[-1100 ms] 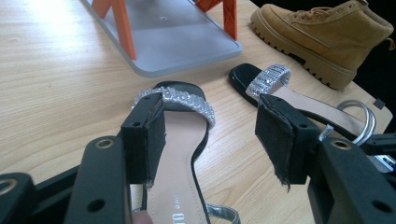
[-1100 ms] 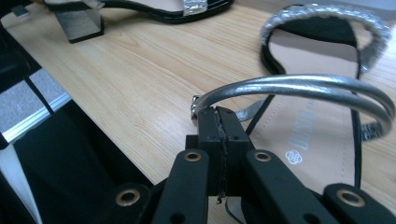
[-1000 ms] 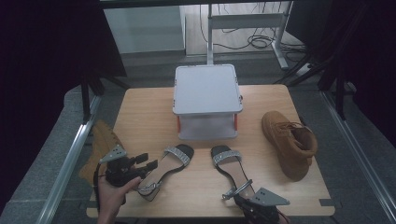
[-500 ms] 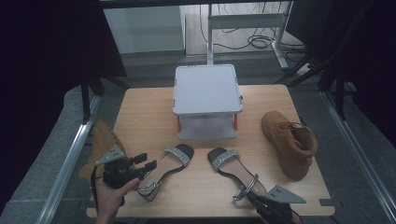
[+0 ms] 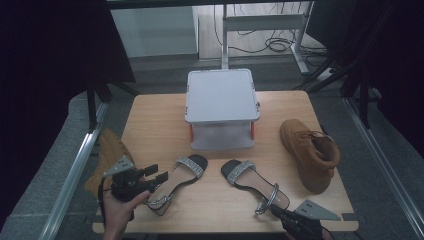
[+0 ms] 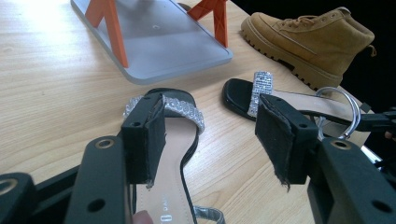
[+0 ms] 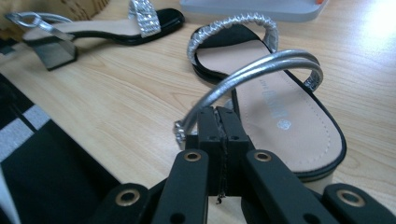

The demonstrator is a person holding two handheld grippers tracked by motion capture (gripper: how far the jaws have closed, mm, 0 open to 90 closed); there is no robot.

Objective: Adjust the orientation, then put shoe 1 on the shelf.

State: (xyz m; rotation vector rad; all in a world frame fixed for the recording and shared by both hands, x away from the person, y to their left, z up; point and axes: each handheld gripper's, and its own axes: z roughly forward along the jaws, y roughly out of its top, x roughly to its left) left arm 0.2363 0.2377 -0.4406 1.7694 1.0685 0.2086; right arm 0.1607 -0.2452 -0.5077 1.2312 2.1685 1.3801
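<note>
Two black sandals with glittery toe straps lie on the wooden table (image 5: 150,125). My left gripper (image 5: 157,179) (image 6: 210,126) stands open over the heel end of the left sandal (image 5: 182,172) (image 6: 180,140), its pads apart and not pressing on it. At the table's front edge my right gripper (image 5: 270,209) (image 7: 219,116) is shut on the silver ankle strap of the right sandal (image 5: 247,177) (image 7: 275,116). The strap arches up from the jaw tips. In the right gripper view the left sandal (image 7: 116,28) lies farther off.
A grey platform on orange legs (image 5: 222,95) (image 6: 154,42) stands at the table's middle back. A tan boot (image 5: 310,152) (image 6: 308,42) lies at the right. Another tan boot (image 5: 107,150) sits off the table's left edge, beside a metal rail.
My right gripper has moved to the right along the front edge, and the right sandal has shifted with it by its strap. The left gripper and left sandal have stayed put.
</note>
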